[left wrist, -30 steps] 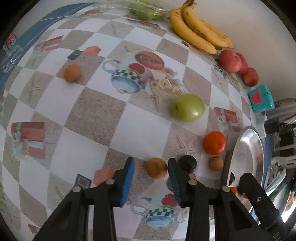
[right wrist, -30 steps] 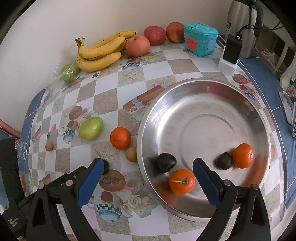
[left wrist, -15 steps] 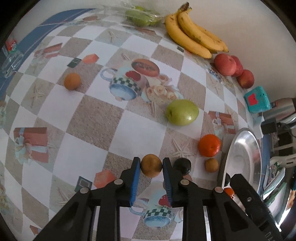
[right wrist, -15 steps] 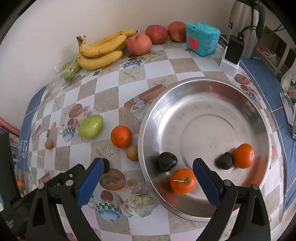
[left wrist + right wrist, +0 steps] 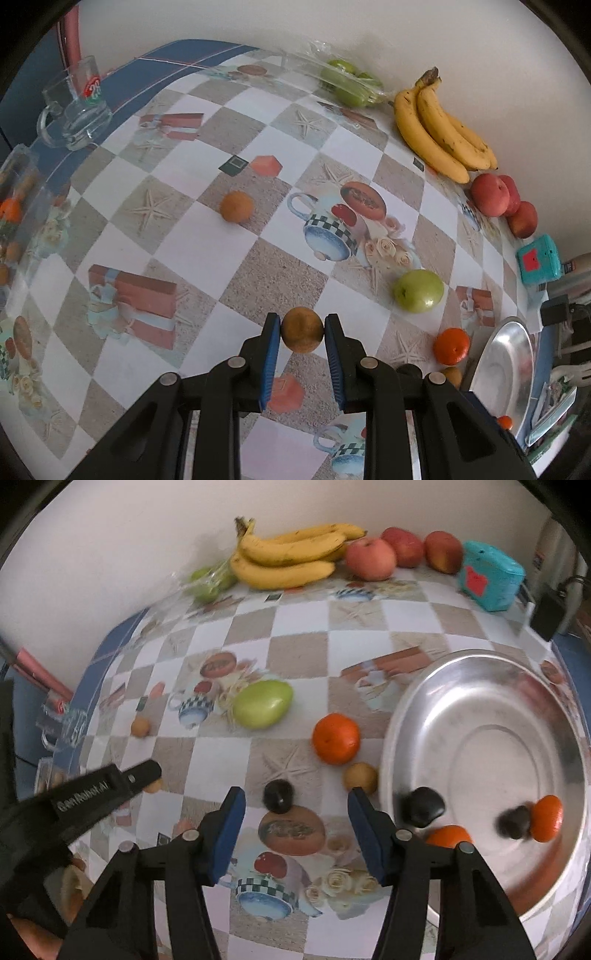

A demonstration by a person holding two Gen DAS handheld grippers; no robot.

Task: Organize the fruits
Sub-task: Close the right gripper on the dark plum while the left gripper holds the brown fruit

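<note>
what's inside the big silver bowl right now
In the silver bowl: two oranges, a dark round fruit near its left wall, and a second dark fruit. The right tool's finger partly covers one orange; the bowl's near edge is hidden too.

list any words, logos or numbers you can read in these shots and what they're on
"GenRobot.AI", somewhat blurred, in white on the side of the left gripper, as the right wrist view shows it.
Red and green logo on the glass mug: too distorted to read.
Red mark on the teal box: a shape, no readable text.
Label on the steel flask: too blurred.
</note>
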